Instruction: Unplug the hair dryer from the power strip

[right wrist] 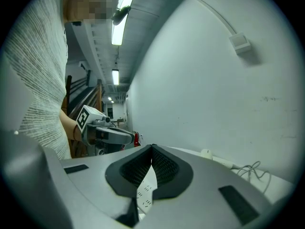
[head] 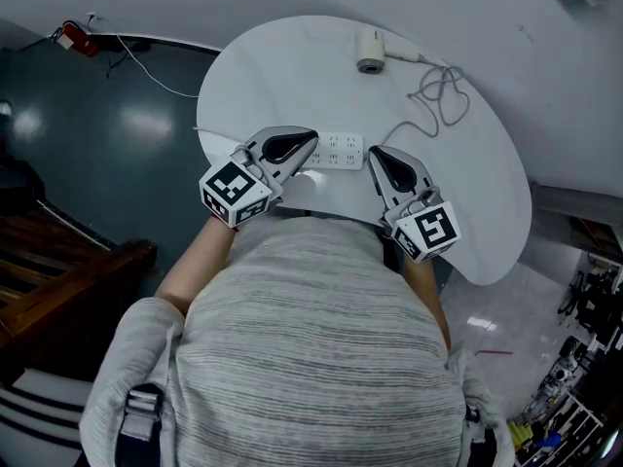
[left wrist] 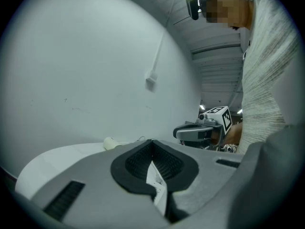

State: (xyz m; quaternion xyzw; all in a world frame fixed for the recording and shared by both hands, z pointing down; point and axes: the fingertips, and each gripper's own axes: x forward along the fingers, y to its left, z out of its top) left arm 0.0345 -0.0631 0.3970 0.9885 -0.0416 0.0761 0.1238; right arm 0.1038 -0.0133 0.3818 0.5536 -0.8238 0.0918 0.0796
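Observation:
The white power strip (head: 336,151) lies on the round white table (head: 292,66), between my two grippers. The left gripper (head: 313,138) is shut, its tips over the strip's left end. At the strip's right end the right gripper (head: 372,153) is also shut. In both gripper views the pads meet with nothing clamped, and only a sliver of the strip (left wrist: 156,182) (right wrist: 147,187) shows below them. The hair dryer (head: 370,52) rests at the table's far side. Its grey cord (head: 438,90) loops back toward the strip's right end. I cannot make out the plug.
The table's front edge runs just in front of the person's body. A red fire extinguisher (head: 76,37) lies on the dark floor at far left, and dark wooden furniture (head: 58,270) stands at the left. On the wall behind the table is a small white box (right wrist: 239,43).

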